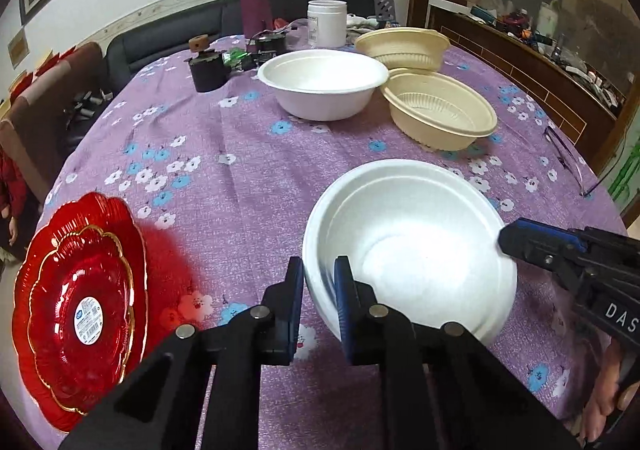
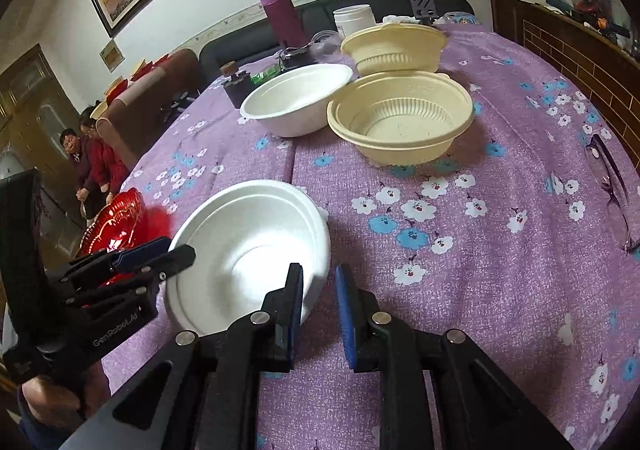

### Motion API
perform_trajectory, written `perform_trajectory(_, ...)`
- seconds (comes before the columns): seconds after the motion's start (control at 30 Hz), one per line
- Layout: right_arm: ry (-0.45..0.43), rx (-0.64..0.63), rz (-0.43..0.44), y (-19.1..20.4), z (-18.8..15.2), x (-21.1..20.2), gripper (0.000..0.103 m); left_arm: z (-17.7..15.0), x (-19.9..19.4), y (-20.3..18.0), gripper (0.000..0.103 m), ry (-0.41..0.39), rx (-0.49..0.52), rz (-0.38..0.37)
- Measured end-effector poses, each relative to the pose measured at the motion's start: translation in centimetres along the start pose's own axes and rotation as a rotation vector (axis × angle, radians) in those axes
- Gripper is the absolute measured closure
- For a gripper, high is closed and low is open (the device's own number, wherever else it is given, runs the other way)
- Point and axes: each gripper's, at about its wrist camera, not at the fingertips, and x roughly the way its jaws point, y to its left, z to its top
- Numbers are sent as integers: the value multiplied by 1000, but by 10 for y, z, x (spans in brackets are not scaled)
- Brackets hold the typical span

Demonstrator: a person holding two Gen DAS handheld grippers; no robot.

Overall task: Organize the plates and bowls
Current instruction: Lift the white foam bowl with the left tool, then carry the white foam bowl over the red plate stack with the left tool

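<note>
Left wrist view: the left gripper (image 1: 319,282) has its 2 jaws narrow, clamped on the near-left rim of a white foam bowl (image 1: 416,250), 1 finger outside the wall and 1 inside. The right gripper (image 1: 505,241) reaches in from the right, its tip at the bowl's right rim. Left of the claw lie stacked red plates (image 1: 80,290). Beyond the held bowl stand another white bowl (image 1: 322,84) and 2 cream bowls (image 1: 440,114), on the purple flowered tablecloth (image 1: 240,170).

Right wrist view: the right gripper (image 2: 319,290) stands narrow; its left finger covers the foam bowl's (image 2: 248,246) near rim, the gap showing only cloth, so whether it grips I cannot tell. The left gripper (image 2: 176,250) pinches the bowl's left rim. Spectacles (image 2: 608,186) lie far right.
</note>
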Motion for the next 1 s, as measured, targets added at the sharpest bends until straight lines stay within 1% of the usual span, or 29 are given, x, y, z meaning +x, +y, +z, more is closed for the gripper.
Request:
perform_trajectory(0.1,-7,-19,-8,6,-1,1,86,0,-6,-4,88,-30,30,33)
perform_trajectory(0.23,-31,-26,-7,10,2,-5,86,2,-11,0,88,-42,18,28)
perform_trajectory(0.37,-37,-43,-8,17,5,-7,86,4,-18,4,88,-56,18,41)
perform_trajectory(0.5,-48,-64,-2,29,8,-11,85,4,-26,14,88,-72,-4,40)
perform_trajectory(0.7,-55,-102,25,52,14,-13,85,4,-40,36,88,-105,-42,68)
perform_trajectory(1.0,-60,-187,90,105,28,-5,85,-3,-66,91,88,-147,-141,125)
